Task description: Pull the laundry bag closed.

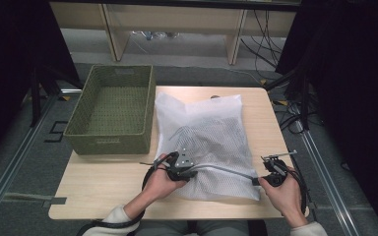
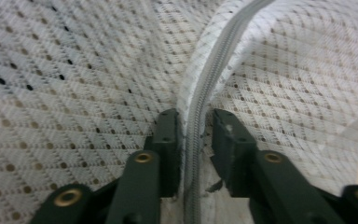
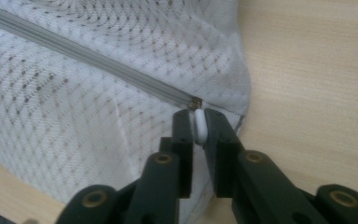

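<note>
Right claw (image 3: 197, 128) straddles white zipper pull (image 3: 200, 127) at near corner of mesh bag (image 1: 202, 132) on worktop (image 1: 103, 187), jaws loosened. My left claw (image 2: 196, 133) parted around zipper tape (image 2: 200, 116), not pinching. Risk: pull slips free, zipper stays shut.

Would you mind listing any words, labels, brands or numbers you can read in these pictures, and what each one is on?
No readable text in any of the views.
Green woven basket: a small patch on its far wall and another on its near wall, both too small and blurred to read.
White mesh bag, its zipper and the white zipper pull: no print to be seen.
Grippers' jaws: no markings.
</note>
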The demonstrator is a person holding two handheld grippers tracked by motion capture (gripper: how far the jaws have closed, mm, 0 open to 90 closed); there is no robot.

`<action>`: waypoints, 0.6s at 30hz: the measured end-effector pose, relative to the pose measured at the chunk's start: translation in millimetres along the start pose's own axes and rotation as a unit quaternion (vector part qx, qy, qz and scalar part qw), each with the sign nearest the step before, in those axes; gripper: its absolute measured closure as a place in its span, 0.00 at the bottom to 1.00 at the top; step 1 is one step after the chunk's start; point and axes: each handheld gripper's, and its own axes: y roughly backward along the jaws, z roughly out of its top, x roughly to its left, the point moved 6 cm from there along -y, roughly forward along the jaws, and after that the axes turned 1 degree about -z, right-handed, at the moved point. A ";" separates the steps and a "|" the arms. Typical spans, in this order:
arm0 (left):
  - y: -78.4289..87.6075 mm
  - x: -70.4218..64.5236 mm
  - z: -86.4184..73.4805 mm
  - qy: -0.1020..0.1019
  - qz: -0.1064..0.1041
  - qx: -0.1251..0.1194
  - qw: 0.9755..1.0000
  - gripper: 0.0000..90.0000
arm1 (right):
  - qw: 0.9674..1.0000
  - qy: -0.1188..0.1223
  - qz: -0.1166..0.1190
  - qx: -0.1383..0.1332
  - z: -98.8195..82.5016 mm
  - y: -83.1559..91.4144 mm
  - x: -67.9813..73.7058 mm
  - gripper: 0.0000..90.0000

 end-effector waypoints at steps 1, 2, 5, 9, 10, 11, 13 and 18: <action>2.1 -2.2 0.7 0.003 -0.004 -0.005 1.000 0.72 | 1.000 -0.003 0.000 -0.003 0.0 0.5 1.9 0.90; 5.3 -2.8 0.9 0.001 -0.004 -0.007 1.000 0.70 | 1.000 -0.006 -0.002 0.000 -1.0 1.0 3.5 0.89; 16.9 -5.4 1.8 0.006 -0.009 -0.021 1.000 0.65 | 1.000 0.019 -0.003 -0.023 1.5 3.2 0.4 0.87; 31.4 -4.9 1.8 0.009 -0.001 -0.039 0.999 0.63 | 0.999 0.010 -0.004 -0.043 4.7 9.4 -1.6 0.84; 33.8 -5.5 2.1 0.018 -0.001 -0.049 0.999 0.62 | 0.999 -0.010 -0.008 -0.048 5.0 10.6 -1.3 0.83; 37.1 -3.5 1.0 0.016 0.003 -0.049 0.999 0.61 | 0.999 -0.013 -0.008 -0.050 5.6 11.1 -3.1 0.82; 43.1 -0.8 -0.5 0.023 0.005 -0.055 0.998 0.59 | 0.999 -0.012 -0.007 -0.052 5.9 13.2 -6.3 0.82; 59.4 6.8 -4.7 0.033 0.018 -0.068 0.997 0.55 | 0.997 -0.016 -0.028 -0.064 9.7 16.6 -15.3 0.79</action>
